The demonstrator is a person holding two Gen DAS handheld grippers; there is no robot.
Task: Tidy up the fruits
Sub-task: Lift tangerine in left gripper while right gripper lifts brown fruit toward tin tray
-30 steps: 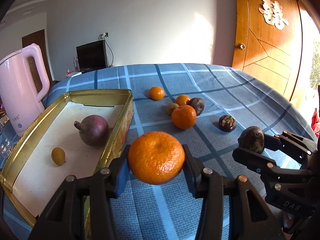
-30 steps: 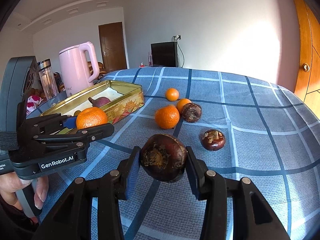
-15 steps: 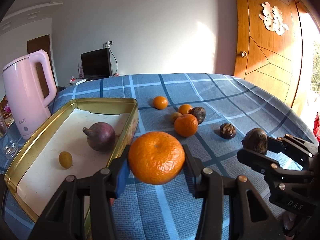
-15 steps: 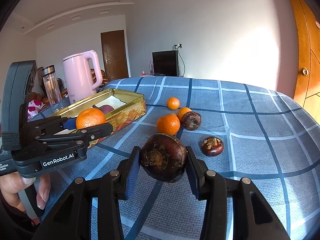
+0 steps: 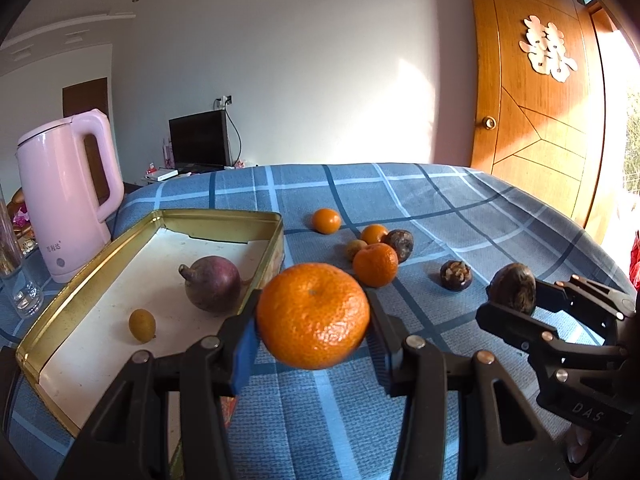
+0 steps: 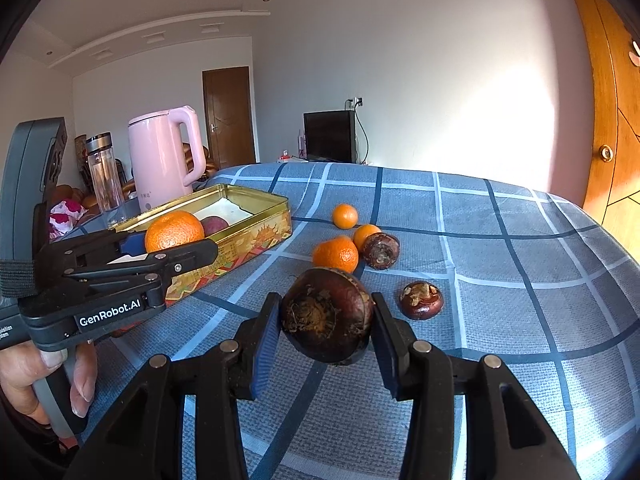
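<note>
Orange mandarin (image 5: pixel 313 315) clamped in raised left hand-held gripper (image 5: pixel 313 344).

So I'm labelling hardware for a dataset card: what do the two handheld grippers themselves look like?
Both are matte black plastic with two triangular open-frame fingers, silver rivets and blue pads. The left gripper bears white "GenRobot.AI" lettering, a black strap and a grey handle in the right wrist view. The right gripper shows embossed "DAS". No cables visible.

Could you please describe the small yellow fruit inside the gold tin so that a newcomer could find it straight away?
Start at the pink kettle; the gold tin lies beside it on the blue checked cloth. Two fruits rest inside, apart from each other. The kumquat is the small yellow-orange oval nearer the camera, far smaller than the round purple passion fruit behind it.
</note>
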